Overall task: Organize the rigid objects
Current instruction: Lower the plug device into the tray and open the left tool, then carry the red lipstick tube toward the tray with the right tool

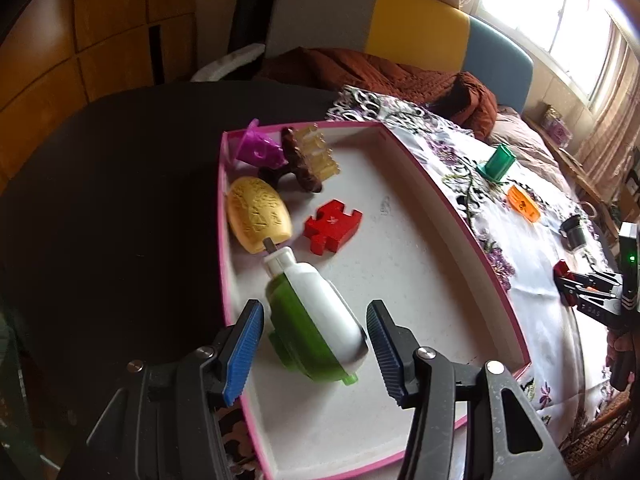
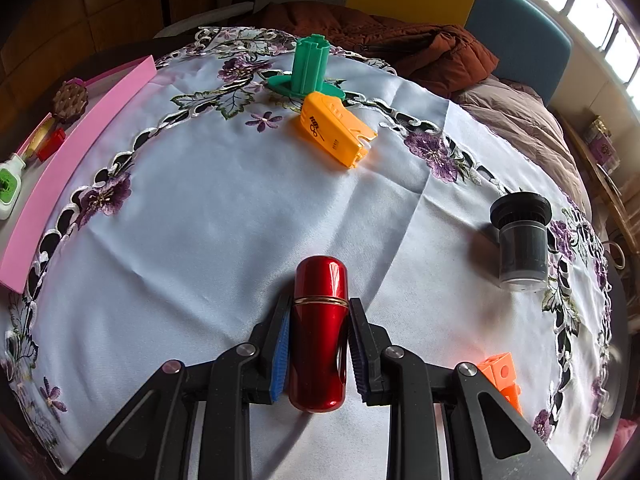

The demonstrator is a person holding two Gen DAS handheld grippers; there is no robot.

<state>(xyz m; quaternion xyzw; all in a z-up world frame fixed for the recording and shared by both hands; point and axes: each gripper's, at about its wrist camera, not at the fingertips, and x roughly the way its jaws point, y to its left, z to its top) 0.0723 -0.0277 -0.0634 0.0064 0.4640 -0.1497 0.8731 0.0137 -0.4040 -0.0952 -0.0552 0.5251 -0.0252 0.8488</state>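
A pink-rimmed white tray (image 1: 460, 216) holds a green and white object (image 1: 320, 320), a yellow block (image 1: 258, 214), a red puzzle piece (image 1: 332, 226), a purple cup (image 1: 258, 148) and a brown brush (image 1: 308, 158). My left gripper (image 1: 316, 340) is open, its fingers on either side of the green and white object without touching it. My right gripper (image 2: 319, 340) is shut on a red metal cylinder (image 2: 320, 320) lying on the tablecloth. A green stand (image 2: 310, 66), an orange case (image 2: 336, 128) and a black jar (image 2: 522, 240) sit on the cloth.
The tray's pink wall (image 2: 76, 152) runs along the left of the right wrist view. An orange cube piece (image 2: 500, 376) lies by the right gripper. A brown jacket (image 2: 400, 40) and cushions lie behind the flowered tablecloth (image 2: 200, 220).
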